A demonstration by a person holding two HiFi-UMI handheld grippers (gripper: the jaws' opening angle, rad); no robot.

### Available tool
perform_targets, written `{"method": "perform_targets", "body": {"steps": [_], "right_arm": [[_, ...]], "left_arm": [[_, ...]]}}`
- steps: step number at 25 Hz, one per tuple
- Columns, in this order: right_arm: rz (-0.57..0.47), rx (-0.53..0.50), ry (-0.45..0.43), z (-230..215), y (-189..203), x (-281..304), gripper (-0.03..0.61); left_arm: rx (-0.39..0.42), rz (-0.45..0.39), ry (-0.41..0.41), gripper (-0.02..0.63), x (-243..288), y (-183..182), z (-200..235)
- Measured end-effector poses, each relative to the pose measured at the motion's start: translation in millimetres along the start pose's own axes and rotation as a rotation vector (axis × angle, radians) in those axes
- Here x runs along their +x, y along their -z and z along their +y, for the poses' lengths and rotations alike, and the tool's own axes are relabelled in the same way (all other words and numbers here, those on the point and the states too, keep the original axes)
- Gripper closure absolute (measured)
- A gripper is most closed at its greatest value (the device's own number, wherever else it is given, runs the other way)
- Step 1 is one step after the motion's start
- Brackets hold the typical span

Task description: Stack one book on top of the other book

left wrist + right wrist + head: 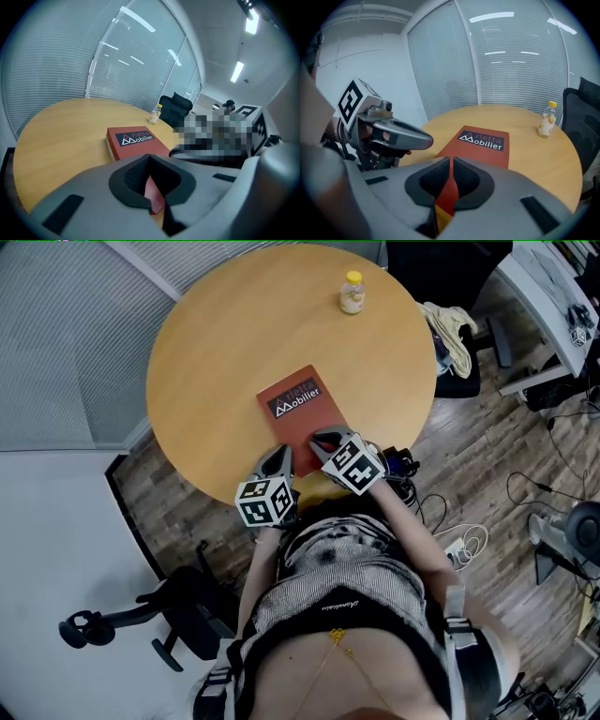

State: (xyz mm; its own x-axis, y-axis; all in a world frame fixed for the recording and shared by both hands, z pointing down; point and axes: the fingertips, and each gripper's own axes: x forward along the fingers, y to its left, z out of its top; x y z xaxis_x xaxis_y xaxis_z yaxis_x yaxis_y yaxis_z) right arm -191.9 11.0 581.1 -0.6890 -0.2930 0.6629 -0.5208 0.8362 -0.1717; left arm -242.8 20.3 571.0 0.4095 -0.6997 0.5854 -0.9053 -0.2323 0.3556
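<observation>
Grasping is underway: left gripper (pixel 150 164) and right gripper (pixel 451 164) are each clamping their jaws onto the near edge of the red rectangular book (pixel 300 413), which is lying flat on the round wooden counter (pixel 216 352). Only one book is showing, so the next move is probably calling for a level, synchronised lift.

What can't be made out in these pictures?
- Second book: none visible; whether one lies under the red book cannot be told.
- Book's near edge: head view, covered by left gripper and right gripper.
- Label of the bottle: too small in every view.
- Left gripper view: mosaic patch covers the right background.
</observation>
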Motion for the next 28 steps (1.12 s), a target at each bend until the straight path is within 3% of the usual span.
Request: {"method": "perform_targets", "body": {"steps": [6, 15, 24, 28], "right_arm": [[-0.043, -0.037, -0.037, 10.9, -6.6, -3.4, 0.541], [-0.255, -0.163, -0.04, 36.1, -38.9, -32.8, 0.541], [-0.426, -0.147, -0.036, 52.3, -86.2, -77.1, 0.541], [-0.483, -0.21, -0.043, 65.3, -106.8, -94.8, 0.541]], "left_arm": [[0.041, -0.025, -0.024, 0.594, -4.3, -5.6, -0.2], [0.23, -0.207, -0.037, 0.594, -32.1, -39.1, -23.0], [0.32, -0.309, -0.062, 0.594, -64.2, -76.8, -44.2], [0.337, -0.363, -0.051, 0.594, -78.1, -99.7, -54.0]]}}
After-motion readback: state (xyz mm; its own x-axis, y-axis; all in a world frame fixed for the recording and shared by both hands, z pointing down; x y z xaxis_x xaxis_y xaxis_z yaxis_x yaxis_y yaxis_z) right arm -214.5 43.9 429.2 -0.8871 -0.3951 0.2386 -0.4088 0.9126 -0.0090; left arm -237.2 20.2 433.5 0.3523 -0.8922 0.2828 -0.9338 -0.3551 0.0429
